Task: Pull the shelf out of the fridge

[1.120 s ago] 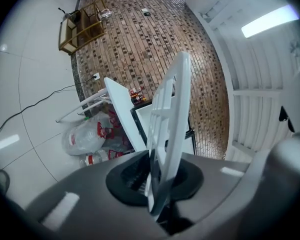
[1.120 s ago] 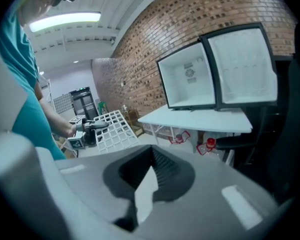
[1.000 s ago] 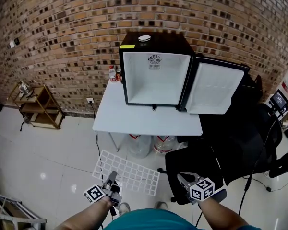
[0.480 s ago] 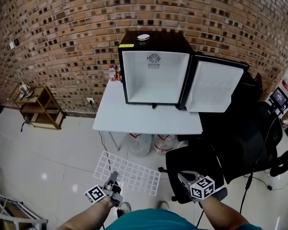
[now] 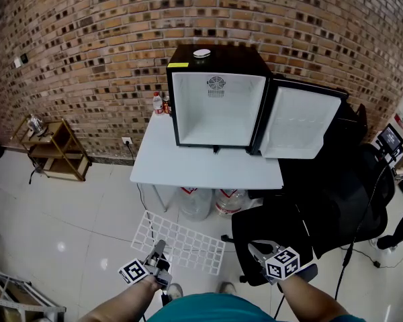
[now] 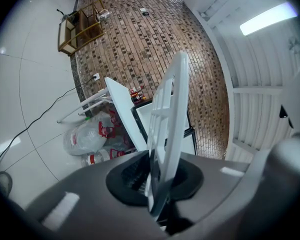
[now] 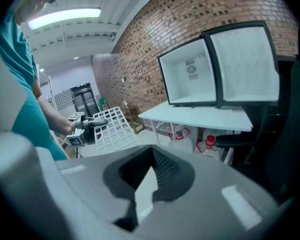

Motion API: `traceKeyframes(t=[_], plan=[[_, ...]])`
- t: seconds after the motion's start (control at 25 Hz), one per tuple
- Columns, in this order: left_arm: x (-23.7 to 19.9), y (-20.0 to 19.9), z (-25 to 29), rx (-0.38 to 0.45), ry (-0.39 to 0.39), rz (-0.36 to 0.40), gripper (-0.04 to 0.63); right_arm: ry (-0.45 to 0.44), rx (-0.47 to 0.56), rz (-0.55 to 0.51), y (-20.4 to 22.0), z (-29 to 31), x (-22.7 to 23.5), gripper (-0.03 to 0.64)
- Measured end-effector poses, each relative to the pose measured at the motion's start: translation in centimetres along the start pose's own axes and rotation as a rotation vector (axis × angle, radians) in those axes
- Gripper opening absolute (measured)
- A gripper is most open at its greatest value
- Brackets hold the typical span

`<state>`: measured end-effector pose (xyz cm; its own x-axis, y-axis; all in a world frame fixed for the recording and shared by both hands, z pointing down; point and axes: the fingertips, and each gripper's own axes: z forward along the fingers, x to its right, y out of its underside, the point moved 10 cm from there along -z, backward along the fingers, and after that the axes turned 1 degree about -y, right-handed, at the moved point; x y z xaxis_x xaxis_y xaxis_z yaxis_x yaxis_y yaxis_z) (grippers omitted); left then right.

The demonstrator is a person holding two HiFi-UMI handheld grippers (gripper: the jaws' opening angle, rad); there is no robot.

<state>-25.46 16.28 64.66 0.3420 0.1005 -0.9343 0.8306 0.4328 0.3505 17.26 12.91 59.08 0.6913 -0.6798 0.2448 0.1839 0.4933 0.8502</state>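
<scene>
**Trainee:** Where is the shelf, and what holds it?

**Instructor:** The shelf (image 5: 181, 243) is out of the fridge (image 5: 218, 109) and well apart from it. It hangs above the floor (image 5: 67, 213), in front of the table (image 5: 201, 170). The left gripper (image 5: 158, 249) is clamped on one rim wire, and the grid runs edge-on between its jaws in the left gripper view. The right gripper (image 5: 256, 249) has its jaws together on nothing. It is off to the shelf's right and does not touch it.

**Trainee:** What is the main hazard?

**Instructor:** Loss of grip. The shelf is a wide wire grid held at one point on its rim, so the whole panel overhangs the jaws. It probably tends to pivot about the clamped wire. A thin, smooth wire can also slide out between the pads, and the shelf would then drop to the tiled floor.

**Trainee:** Are there secondary hazards?

**Instructor:** Collision. The free edge points toward the water bottles (image 5: 195, 203) under the table, and the black chair (image 5: 282, 227) stands near the shelf's right side. A quick turn of the body or wrist can swing the panel into either. The fridge door (image 5: 299, 123) stands open, so walking back toward the table carries the panel toward it.

**Trainee:** What is the recommended precaution?

**Instructor:** Move slowly. Give the shelf a second grip with the free gripper, or lower it flat onto a surface before release.
</scene>
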Motion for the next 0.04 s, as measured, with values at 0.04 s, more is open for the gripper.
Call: traceKeyframes(t=[0.04], plan=[[-0.06,-0.02,0.04,-0.002,-0.003,0.004,0.017,0.0,0.0,-0.001,0.02,0.0,0.03,0.0]])
